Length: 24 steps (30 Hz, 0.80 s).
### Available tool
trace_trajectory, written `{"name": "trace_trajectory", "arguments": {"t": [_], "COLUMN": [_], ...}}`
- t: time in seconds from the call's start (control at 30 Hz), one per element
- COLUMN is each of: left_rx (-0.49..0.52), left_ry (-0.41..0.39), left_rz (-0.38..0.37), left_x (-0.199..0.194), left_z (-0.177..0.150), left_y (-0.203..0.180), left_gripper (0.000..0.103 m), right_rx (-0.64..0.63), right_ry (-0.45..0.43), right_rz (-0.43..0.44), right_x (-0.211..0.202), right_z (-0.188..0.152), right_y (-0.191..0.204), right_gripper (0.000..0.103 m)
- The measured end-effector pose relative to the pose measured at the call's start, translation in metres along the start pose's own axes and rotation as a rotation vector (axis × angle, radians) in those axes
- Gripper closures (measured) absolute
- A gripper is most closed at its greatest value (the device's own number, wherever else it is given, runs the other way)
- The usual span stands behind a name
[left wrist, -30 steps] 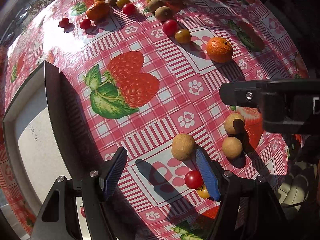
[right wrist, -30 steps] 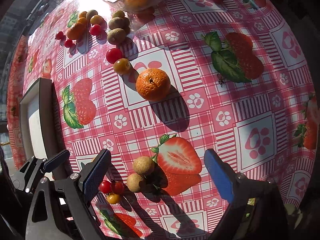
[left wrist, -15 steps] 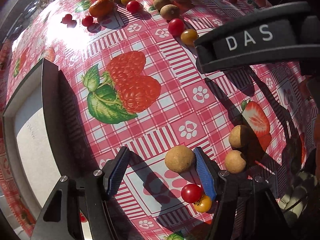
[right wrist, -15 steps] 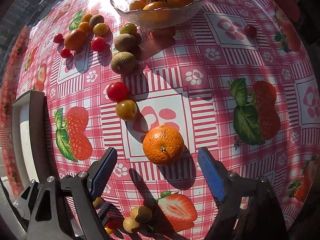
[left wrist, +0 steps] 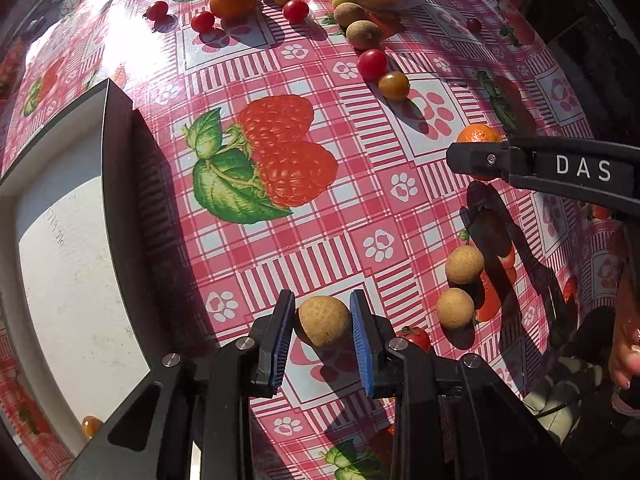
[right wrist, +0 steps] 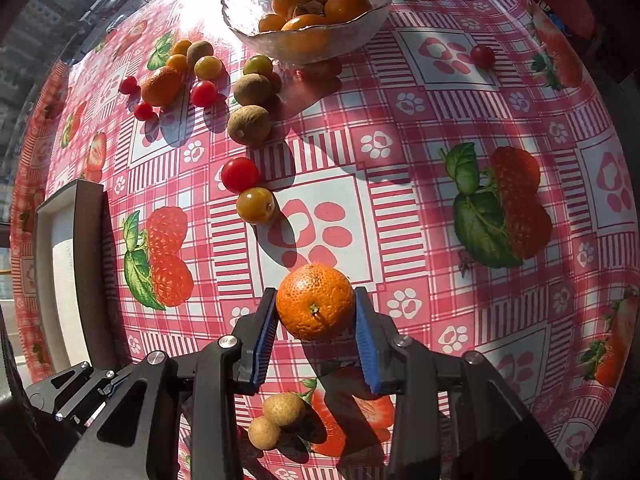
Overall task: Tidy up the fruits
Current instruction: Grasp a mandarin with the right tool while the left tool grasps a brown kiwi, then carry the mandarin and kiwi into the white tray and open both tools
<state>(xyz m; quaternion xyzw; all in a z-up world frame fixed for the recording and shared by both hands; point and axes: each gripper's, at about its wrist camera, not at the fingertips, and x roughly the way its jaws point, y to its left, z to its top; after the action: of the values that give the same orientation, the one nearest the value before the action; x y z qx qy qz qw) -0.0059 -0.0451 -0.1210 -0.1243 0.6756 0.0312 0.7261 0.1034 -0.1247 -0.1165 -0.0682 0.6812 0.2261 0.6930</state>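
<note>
Grasp step on both sides, our read: each gripper has a fruit, neither carried off yet.

Table [right wrist: 420, 216] with the strawberry cloth, biggest first: grey tray [left wrist: 72, 264] at the left edge, one small orange fruit visible in its near corner; glass bowl [right wrist: 308, 16] at the far end, already holding orange fruits. Loose fruit scattered between them.

Right gripper [right wrist: 316, 320] is clamped on the orange [right wrist: 314, 300], both pads touching its sides. Peel pebbled, stem facing us. Likely goes to the bowl: lift clear, carry over the two tomatoes ahead.

Left gripper [left wrist: 322, 326] is closed on the brown fruit [left wrist: 323, 320], round, tan, rough-skinned. Tray is just beside it; we can't tell if that's its destination. Small and round, so keep the squeeze steady.
</note>
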Motion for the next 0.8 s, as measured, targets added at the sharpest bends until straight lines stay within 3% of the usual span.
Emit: {"name": "trace_trajectory", "arguments": {"t": [0.4,0.8], "left_rx": [-0.015,-0.091], "left_ry": [-0.036,-0.090], "left_rz": [-0.020,-0.011], "left_x": [-0.045,-0.073], "left_z": [-0.033,-0.057], "left_y": [0.036,0.074], "left_gripper": [0.073,0.073], "right_rx": [0.034,-0.020], "right_ry": [0.018,0.028], "right_rz": [0.074,0.082], "right_x": [-0.030,-0.047], "right_z": [-0.062,-0.086], "right_y": [0.002,0.042], "right_gripper": [0.063,0.063]}}
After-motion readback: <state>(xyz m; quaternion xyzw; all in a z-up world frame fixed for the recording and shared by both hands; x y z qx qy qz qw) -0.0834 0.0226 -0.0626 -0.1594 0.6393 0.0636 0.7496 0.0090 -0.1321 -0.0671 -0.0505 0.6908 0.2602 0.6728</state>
